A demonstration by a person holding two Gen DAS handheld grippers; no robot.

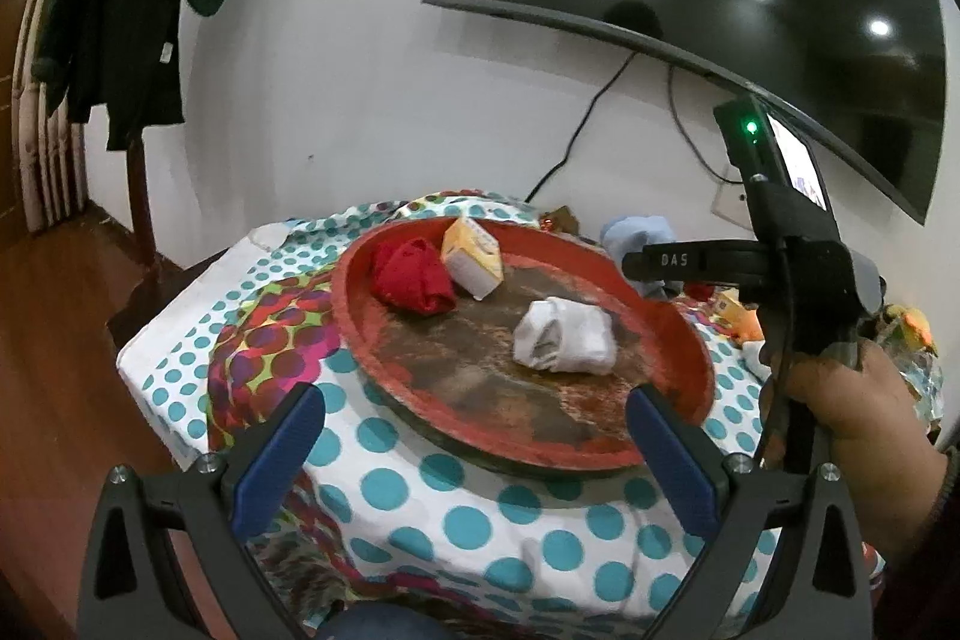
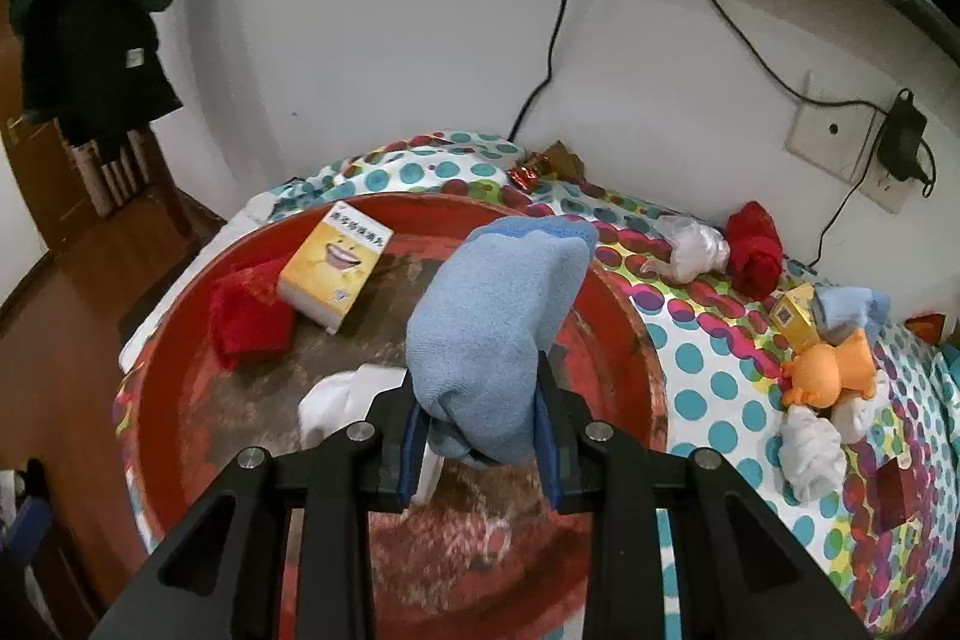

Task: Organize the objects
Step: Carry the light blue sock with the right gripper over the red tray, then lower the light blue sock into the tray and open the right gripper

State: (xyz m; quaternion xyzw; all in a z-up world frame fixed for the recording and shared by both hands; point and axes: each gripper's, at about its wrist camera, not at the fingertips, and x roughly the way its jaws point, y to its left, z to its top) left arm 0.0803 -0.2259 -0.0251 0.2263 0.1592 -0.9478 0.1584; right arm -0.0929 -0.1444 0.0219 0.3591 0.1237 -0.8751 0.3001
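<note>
While the right gripper [image 2: 480, 436] clamped the blue sock [image 2: 492, 316] above the red tray [image 2: 636, 340], the left gripper [image 1: 474, 436] hung open, empty. Transport step; next likely lower and release beside the white sock [image 1: 564, 334].

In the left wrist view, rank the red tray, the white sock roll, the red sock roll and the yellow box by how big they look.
1. red tray, by far the largest
2. white sock roll
3. red sock roll
4. yellow box

The last two look nearly alike, and both lie farther from the camera, so that order is unsure.
</note>
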